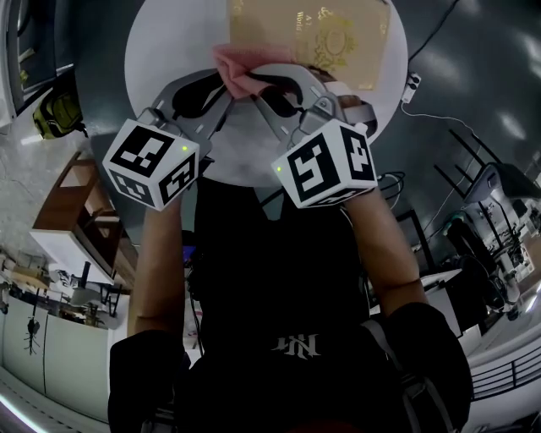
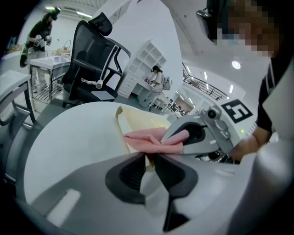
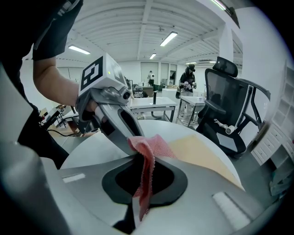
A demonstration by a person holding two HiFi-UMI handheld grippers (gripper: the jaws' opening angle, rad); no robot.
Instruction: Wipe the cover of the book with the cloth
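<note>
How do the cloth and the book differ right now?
The cloth is pink; the book is tan with gold ornament. The cloth is bunched; the book lies flat on the white table. The cloth is pinched by both the left gripper and the right gripper; nothing grips the book. Both are at the table's far side.

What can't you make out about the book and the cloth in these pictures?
Book: its far edge is cut off by the head view's top edge.
Its near left corner: hidden in the head view under the cloth, the left tongs and the right tongs.
Gold print on its cover: too small and blurred to read in any view.
</note>
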